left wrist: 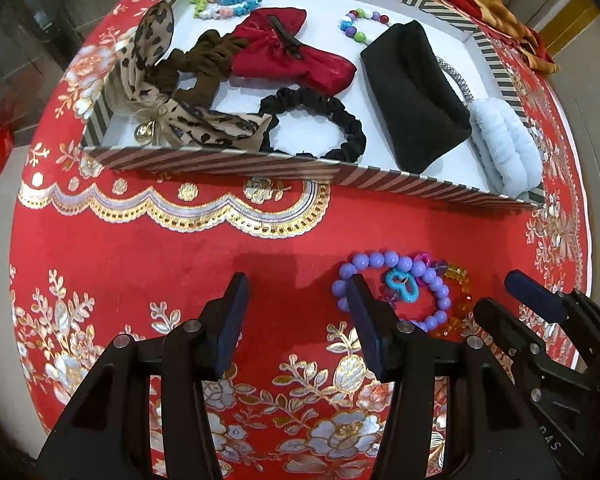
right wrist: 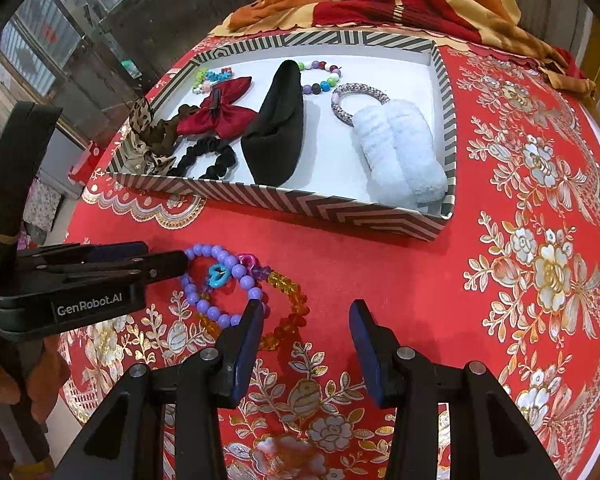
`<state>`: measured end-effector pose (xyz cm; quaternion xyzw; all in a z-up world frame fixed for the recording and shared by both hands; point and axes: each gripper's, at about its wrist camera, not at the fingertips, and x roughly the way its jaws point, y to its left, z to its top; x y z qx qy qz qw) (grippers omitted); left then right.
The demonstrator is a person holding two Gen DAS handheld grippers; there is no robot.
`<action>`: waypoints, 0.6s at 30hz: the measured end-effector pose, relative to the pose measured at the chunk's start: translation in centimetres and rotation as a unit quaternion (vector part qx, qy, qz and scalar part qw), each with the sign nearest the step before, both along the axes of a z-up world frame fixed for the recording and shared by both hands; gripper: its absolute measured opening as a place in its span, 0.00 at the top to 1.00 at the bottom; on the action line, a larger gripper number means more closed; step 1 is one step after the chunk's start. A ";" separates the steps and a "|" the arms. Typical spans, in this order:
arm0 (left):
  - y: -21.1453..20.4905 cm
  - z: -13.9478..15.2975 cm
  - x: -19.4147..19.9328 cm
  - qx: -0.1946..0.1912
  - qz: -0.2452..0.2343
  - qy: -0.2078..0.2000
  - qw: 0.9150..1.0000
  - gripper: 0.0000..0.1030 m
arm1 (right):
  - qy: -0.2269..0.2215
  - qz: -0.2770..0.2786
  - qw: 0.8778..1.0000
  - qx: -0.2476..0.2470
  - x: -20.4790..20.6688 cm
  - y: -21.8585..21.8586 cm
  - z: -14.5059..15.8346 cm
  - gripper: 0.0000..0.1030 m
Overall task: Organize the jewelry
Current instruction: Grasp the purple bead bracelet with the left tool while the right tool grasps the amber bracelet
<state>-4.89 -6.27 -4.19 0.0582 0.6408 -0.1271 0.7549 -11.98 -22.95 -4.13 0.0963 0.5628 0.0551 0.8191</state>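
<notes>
1. Hovering at far left of the surface: left tool (left wrist: 296,300), jaws spread, nothing between them, only red cloth (left wrist: 180,248) underneath.
2. Its inner finger (left wrist: 360,292) overlaps the left rim of the purple bead bracelet (left wrist: 428,276) in the left wrist view; I can't tell whether it touches. In the right wrist view the same tool (right wrist: 172,262) comes in from the left with its tip at the ring's top-left beads.
3. Task thing: purple bead bracelet lying flat on the surface, tangled with a blue charm (left wrist: 402,286), a pink link and an amber bead bracelet (right wrist: 292,296). All of it is outside the striped tray (left wrist: 340,184), just in front of its near wall.
4. Key relation: the bead pile sits to the right of the left tool's gap and to the left of the right tool's gap, between the two. The left tool looks nearer to the purple ring; a small shift right would probably bring a bead strand between its jaws.
5. Right tool (right wrist: 306,320): jaws parted, empty, left finger (right wrist: 254,320) over the amber beads.
6. Tray beyond already holds scrunchies, bows, bead strings, a fluffy blue band (right wrist: 400,152).
</notes>
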 end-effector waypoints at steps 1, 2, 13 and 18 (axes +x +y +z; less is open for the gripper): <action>0.1 -0.1 -0.1 0.004 -0.002 -0.003 1.000 0.51 | 0.000 -0.002 1.000 -0.001 0.0 -0.1 0.0 0.59; 0.3 -0.1 -0.1 0.010 -0.003 -0.007 1.000 0.50 | 0.000 -0.002 1.000 -0.001 0.0 0.0 -0.1 0.59; 3.9 -0.7 1.9 0.038 0.018 -0.008 0.999 0.49 | 0.001 0.030 0.999 -0.029 1.2 2.0 -1.7 0.59; 2.6 -0.7 1.7 0.047 0.004 -0.027 0.998 0.48 | -0.018 0.049 0.996 -0.069 1.3 3.2 -1.9 0.66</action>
